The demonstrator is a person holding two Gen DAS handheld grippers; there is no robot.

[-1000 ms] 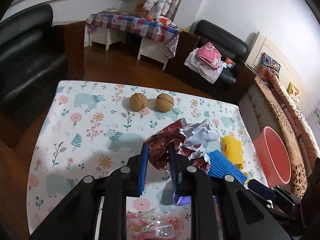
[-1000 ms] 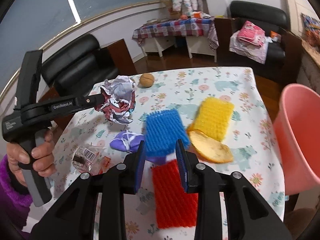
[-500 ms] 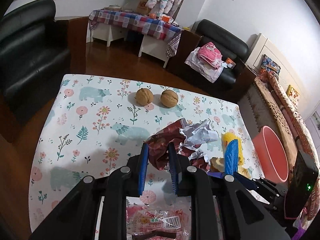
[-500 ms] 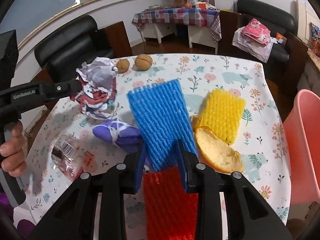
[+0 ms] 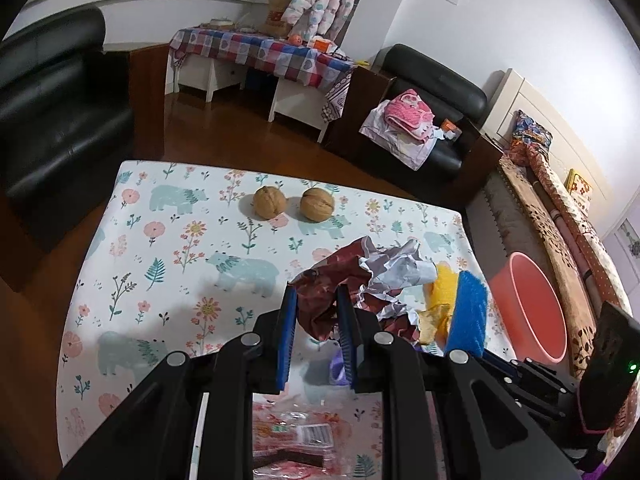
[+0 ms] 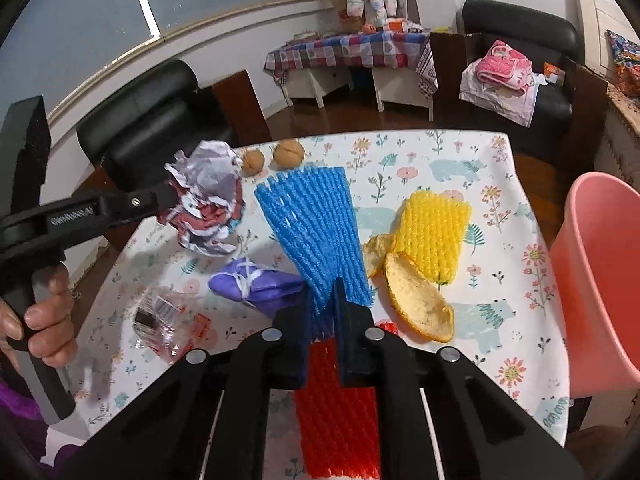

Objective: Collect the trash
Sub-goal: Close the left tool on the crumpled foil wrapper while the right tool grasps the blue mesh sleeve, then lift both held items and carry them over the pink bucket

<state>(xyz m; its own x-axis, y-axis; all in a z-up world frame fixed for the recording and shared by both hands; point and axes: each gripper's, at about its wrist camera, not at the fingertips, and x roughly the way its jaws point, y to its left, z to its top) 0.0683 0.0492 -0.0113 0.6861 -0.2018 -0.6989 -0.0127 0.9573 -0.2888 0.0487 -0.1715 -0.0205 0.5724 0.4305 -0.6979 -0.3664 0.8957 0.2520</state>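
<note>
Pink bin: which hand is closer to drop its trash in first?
Right, probably. The right gripper pinches the blue foam net, with the pink bin beside it. The left gripper, holding the crumpled wrapper, sits farther away.

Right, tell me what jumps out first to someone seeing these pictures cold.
The bright blue foam net grabs the eye, pinched at its near end in the right gripper and fanning out above the floral tablecloth. Beside it, the left gripper holds a crumpled red-and-silver wrapper above the table. A pink bucket stands off the table's right edge, and two walnuts sit near the far side.
</note>
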